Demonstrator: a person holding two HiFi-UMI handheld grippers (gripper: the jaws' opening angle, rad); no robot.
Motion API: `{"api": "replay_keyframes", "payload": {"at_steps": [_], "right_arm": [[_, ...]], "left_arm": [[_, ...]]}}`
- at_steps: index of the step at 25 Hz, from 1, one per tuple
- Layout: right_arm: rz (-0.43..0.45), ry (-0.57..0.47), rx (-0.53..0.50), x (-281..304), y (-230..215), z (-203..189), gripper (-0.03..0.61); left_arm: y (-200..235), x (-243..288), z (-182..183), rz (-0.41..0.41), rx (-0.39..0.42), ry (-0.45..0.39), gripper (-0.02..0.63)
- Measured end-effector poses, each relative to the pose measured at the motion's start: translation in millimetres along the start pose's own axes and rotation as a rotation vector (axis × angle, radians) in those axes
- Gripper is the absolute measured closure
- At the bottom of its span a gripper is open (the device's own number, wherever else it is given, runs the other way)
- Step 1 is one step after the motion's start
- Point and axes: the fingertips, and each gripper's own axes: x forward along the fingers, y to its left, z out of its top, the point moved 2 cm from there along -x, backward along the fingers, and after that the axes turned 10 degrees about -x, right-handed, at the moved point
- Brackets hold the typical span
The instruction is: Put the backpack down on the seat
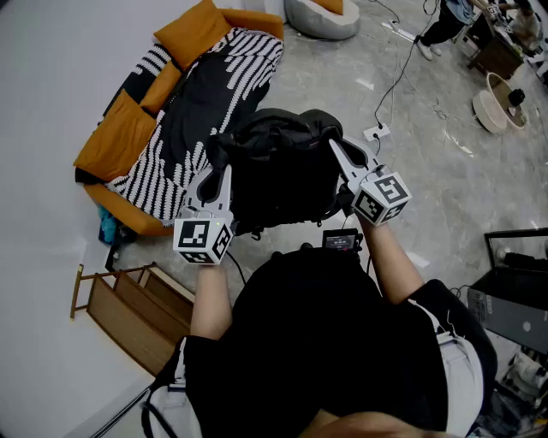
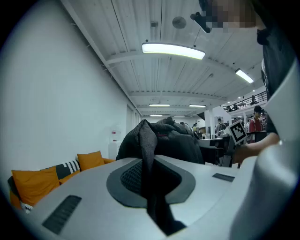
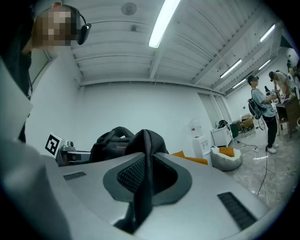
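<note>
A black backpack (image 1: 278, 167) hangs in the air in front of the person, held between both grippers. My left gripper (image 1: 224, 169) is at its left side and is shut on a black strap (image 2: 149, 140), which runs pinched between the jaws in the left gripper view. My right gripper (image 1: 339, 152) is at the backpack's right side, shut on another black strap (image 3: 146, 154). The bag's bulk (image 2: 173, 140) rises beyond the jaws, as it does in the right gripper view (image 3: 115, 140). The seat is an orange sofa (image 1: 111, 141) with a black-and-white striped throw (image 1: 154, 171), ahead and to the left by the wall.
A wooden rack (image 1: 128, 308) stands by the wall at lower left. A grey beanbag (image 1: 321, 17) sits beyond the sofa. A power strip with a cable (image 1: 377, 133) lies on the floor to the right. People stand at the far right (image 3: 260, 110). A black case (image 1: 514, 291) is at the right.
</note>
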Motion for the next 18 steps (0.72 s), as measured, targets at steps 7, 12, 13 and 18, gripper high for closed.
{"api": "replay_keyframes", "payload": {"at_steps": [7, 12, 13, 18], "right_arm": [[-0.001, -0.026, -0.011, -7, 6, 7, 0.529], [0.007, -0.044, 0.019, -7, 6, 10, 0.529], [0.007, -0.044, 0.025, -7, 6, 10, 0.529], [0.023, -0.036, 0.034, -4, 2, 10, 0.529]], "left_arm": [[-6, -10, 3, -0.018, 0.0, -0.006, 0.577], [-8, -13, 6, -0.02, -0.012, -0.005, 0.577], [-9, -14, 6, -0.02, -0.008, -0.002, 0.577], [-12, -14, 8, -0.008, -0.016, 0.005, 0.577]]}}
